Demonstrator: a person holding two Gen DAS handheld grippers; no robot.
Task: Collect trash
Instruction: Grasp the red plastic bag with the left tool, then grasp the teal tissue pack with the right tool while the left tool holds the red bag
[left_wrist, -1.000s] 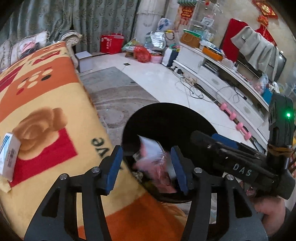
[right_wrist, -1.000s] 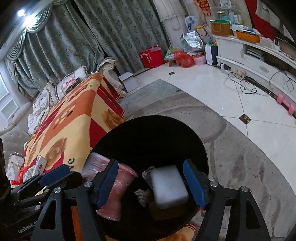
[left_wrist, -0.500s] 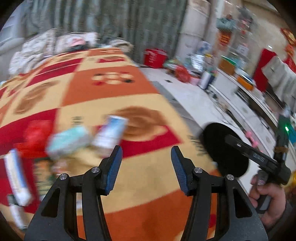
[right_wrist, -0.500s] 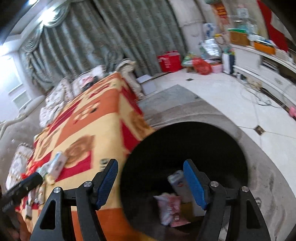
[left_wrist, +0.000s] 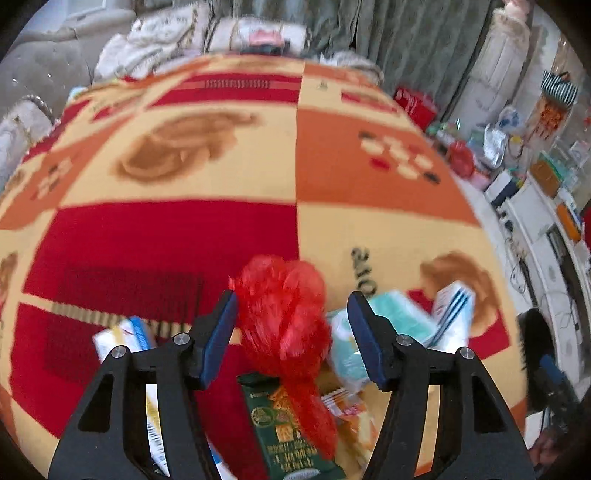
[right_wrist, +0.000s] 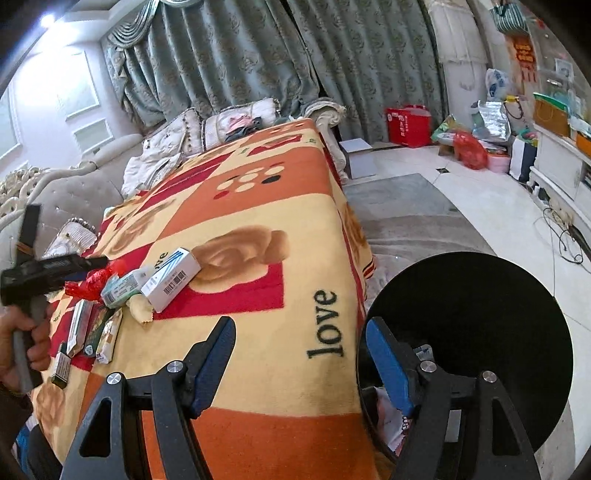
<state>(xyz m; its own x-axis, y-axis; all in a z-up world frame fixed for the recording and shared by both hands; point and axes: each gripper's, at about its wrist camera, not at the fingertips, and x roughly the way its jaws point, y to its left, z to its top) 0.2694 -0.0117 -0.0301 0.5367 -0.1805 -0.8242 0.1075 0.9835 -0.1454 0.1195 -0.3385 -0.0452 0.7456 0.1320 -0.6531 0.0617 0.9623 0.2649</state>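
A crumpled red plastic bag (left_wrist: 284, 325) lies on the patterned blanket (left_wrist: 221, 177) between the open jaws of my left gripper (left_wrist: 291, 332), which is empty. Around the bag lie a green packet (left_wrist: 284, 435), a teal tissue pack (left_wrist: 384, 328) and a white and blue box (left_wrist: 454, 314). The right wrist view shows the same pile, with the red bag (right_wrist: 94, 278), the white box (right_wrist: 171, 278) and the left gripper (right_wrist: 55, 266) above it. My right gripper (right_wrist: 299, 365) is open and empty over the blanket's edge, beside the black bin (right_wrist: 469, 339), which holds some wrappers (right_wrist: 391, 410).
The blanket (right_wrist: 258, 206) covers a long table with cushions (right_wrist: 236, 122) at its far end. A rug and tiled floor (right_wrist: 480, 199) lie to the right, with a red box (right_wrist: 408, 120), bags and a white cabinet (right_wrist: 561, 162) along the wall.
Both grippers dropped trash into the bin and swung away from it. My left gripper has moved back over the blanket to the pile and now straddles the red bag. My right gripper has shifted left of the bin.
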